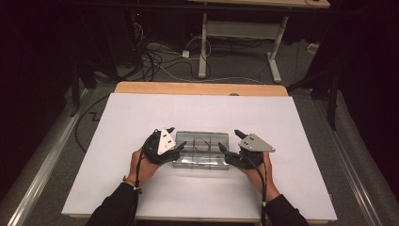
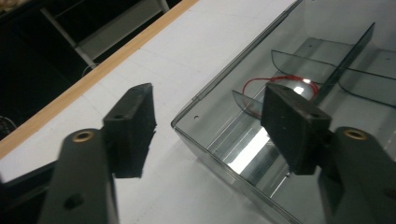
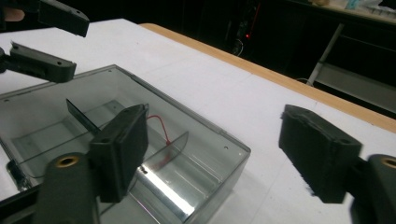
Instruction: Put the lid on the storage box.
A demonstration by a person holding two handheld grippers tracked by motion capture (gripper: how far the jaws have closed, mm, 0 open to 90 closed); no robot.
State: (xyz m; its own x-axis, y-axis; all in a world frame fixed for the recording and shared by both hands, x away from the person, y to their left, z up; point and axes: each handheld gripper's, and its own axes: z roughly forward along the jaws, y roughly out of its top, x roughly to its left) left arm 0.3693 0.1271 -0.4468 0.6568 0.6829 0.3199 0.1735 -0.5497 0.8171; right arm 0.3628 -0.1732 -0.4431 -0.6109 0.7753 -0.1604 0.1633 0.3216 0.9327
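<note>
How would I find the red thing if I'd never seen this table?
Look at the white table, then the clear box in its middle, between the two grippers. Inside lies a thin red loop, by the dividers. It is the one coloured thing there.

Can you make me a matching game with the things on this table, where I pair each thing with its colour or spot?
Things:
1. clear box
2. red cord
3. left gripper
4. right gripper

Matches:
A. open, at the box's right end
B. see-through, with dividers
C. lying inside the box
D. open, at the box's left end

Pairs: 1-B, 2-C, 3-D, 4-A
</note>
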